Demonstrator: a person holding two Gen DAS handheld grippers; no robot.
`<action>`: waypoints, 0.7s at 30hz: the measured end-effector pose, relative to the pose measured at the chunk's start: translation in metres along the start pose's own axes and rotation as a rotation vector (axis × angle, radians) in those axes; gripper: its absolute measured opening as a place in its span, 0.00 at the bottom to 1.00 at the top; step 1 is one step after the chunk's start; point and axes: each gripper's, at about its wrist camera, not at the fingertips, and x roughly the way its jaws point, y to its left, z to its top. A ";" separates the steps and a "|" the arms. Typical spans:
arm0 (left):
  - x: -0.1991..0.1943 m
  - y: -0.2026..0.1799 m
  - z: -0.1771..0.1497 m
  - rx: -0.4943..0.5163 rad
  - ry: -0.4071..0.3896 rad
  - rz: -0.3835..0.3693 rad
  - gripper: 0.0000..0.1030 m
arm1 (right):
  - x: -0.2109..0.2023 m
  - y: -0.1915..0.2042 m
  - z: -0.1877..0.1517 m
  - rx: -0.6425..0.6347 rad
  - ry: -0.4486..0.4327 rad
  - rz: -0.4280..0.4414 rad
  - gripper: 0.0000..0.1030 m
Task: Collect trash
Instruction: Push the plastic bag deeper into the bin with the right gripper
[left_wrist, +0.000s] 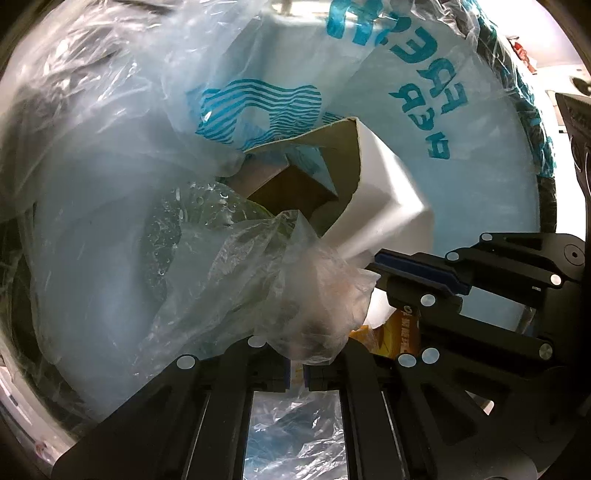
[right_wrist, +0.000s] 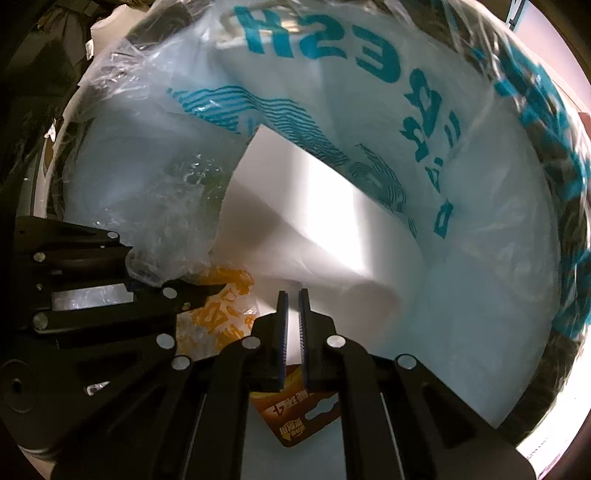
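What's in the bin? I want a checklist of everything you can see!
Surface: none in view; both cameras look down into a bin lined with a blue-printed bag.
Job's things: clear wrapper, orange packet, cardboard box, white paper.
Clutter: wet clear plastic in the bag.
Grippers: left gripper shut on the clear wrapper; right gripper shut on the orange packet.
Cables: nothing seen.
Surroundings: pale floor beside the bin, blurred.

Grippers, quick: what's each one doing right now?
Left gripper: shut on a crumpled clear plastic bag.
Right gripper: shut on an orange packet.
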 end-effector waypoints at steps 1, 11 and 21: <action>-0.001 0.000 0.002 0.000 -0.003 -0.002 0.05 | -0.001 -0.001 0.002 -0.002 -0.003 0.005 0.06; -0.028 0.003 -0.021 0.007 -0.064 -0.031 0.02 | -0.003 0.004 -0.007 0.015 0.004 0.030 0.06; -0.047 0.006 -0.034 -0.036 -0.130 -0.037 0.02 | 0.024 0.017 -0.007 0.052 0.085 0.005 0.06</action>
